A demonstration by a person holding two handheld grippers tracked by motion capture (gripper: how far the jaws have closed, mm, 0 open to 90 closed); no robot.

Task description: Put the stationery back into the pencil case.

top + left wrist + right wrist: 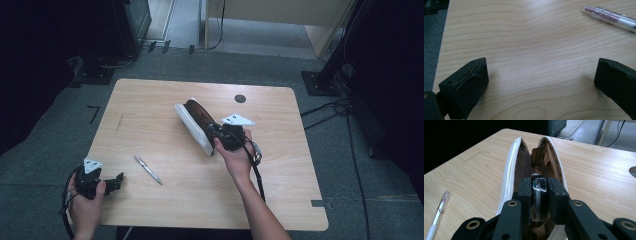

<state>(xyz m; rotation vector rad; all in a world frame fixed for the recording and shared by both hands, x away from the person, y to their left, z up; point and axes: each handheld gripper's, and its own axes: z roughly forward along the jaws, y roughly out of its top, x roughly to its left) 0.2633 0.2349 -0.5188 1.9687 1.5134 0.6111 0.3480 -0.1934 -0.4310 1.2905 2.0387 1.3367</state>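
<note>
A white zip case lies open on the wooden table, its mesh pocket and brown lining showing in the right gripper view. My right gripper sits at the case's near end, shut on a dark, glossy round object held upright in the opening. My left gripper rests low at the table's front left corner, jaws wide apart with bare wood between them. A clear pen lies just beyond it, apart from the jaws.
A dark round cable hole sits in the table behind the case. The pen lies left of the case. Grey carpet, black stands and cables surround the table.
</note>
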